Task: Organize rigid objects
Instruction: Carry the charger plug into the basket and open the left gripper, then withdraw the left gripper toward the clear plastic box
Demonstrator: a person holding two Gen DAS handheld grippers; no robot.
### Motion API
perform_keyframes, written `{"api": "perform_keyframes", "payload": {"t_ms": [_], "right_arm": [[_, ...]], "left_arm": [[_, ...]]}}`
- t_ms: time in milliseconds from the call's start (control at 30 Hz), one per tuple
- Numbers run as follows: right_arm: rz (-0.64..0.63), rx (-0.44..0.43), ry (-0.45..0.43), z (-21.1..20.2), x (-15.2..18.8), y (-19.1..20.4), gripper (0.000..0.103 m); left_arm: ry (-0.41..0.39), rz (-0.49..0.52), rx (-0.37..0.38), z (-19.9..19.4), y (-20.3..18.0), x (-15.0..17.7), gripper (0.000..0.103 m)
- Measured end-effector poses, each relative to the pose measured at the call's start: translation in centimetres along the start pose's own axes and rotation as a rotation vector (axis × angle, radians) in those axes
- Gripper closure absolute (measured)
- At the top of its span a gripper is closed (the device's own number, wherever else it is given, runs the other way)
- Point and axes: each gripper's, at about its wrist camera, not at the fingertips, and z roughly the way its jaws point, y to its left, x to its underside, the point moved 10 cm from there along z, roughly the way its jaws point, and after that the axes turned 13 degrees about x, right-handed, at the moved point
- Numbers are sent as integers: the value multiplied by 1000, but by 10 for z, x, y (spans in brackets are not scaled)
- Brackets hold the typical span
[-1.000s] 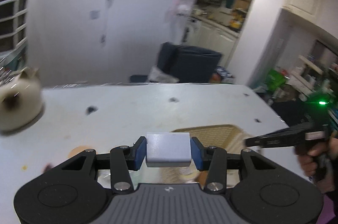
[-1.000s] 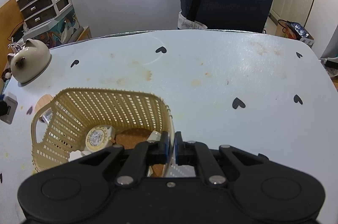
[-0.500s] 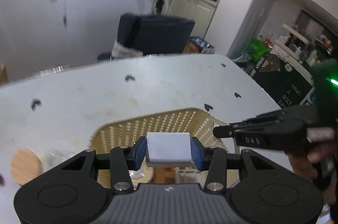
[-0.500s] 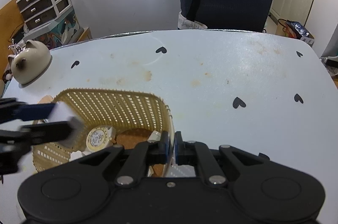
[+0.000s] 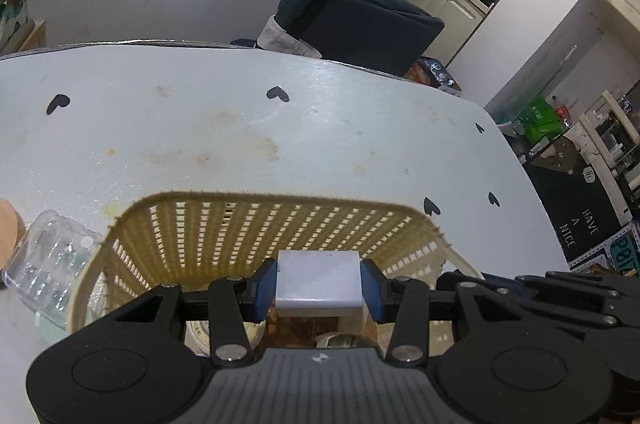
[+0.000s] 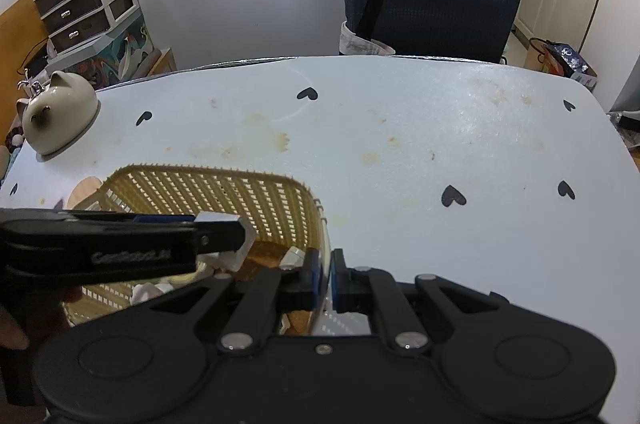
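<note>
- Left claw (image 5: 319, 286) is clamped on a white block (image 5: 319, 282), one blue pad (image 5: 264, 286) pressed to each side face, the block squarely between the tips.
- The block hangs over the basket (image 5: 256, 224), just inside its near rim and clear of what lies in it.
- In the right wrist view the left claw (image 6: 224, 238) reaches in from the basket's left, the block's (image 6: 243, 244) pale corner poking past the tips above the basket (image 6: 224, 192).
- Right claw (image 6: 325, 276) is pinched nearly shut on the basket's near-right rim, by the look of it steadying it on the worktop (image 6: 420, 144).
- Handling, as I read it: the block looks stiff, smooth-sided and light. It doesn't dent under the pads, so a grip across two flat opposite faces is the one to keep.
- Smooth faces could slip if the pads ease unevenly, so I'd release it low over the basket.
- Down in the basket sit a brown disc (image 6: 264, 258) and some small white pieces; what they are I can't tell. A hard block dropped on them could knock or bounce.
- Just left of the basket lies a clear plastic tray (image 5: 48, 268), thin and likely crushable. It would want a light hold on its edge.
- Well beyond the basket, at the far left, a cat-shaped pot (image 6: 56, 116) sits untouched.
</note>
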Motion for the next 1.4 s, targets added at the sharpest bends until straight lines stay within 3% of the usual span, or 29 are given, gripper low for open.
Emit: {"api": "perform_keyframes", "payload": {"t_ms": [333, 467, 700, 1400], "right_arm": [[3, -9, 1, 0, 0, -1, 97], [9, -13, 3, 0, -1, -2, 97], [38, -30, 16, 3, 0, -4, 97], [38, -22, 11, 3, 1, -2, 97]], "left_arm": [[18, -10, 16, 0, 2, 4, 56], [17, -1, 18, -9, 0, 6, 49], [29, 39, 44, -26, -12, 12, 47], [-28, 188, 66, -92, -43, 36, 9]]}}
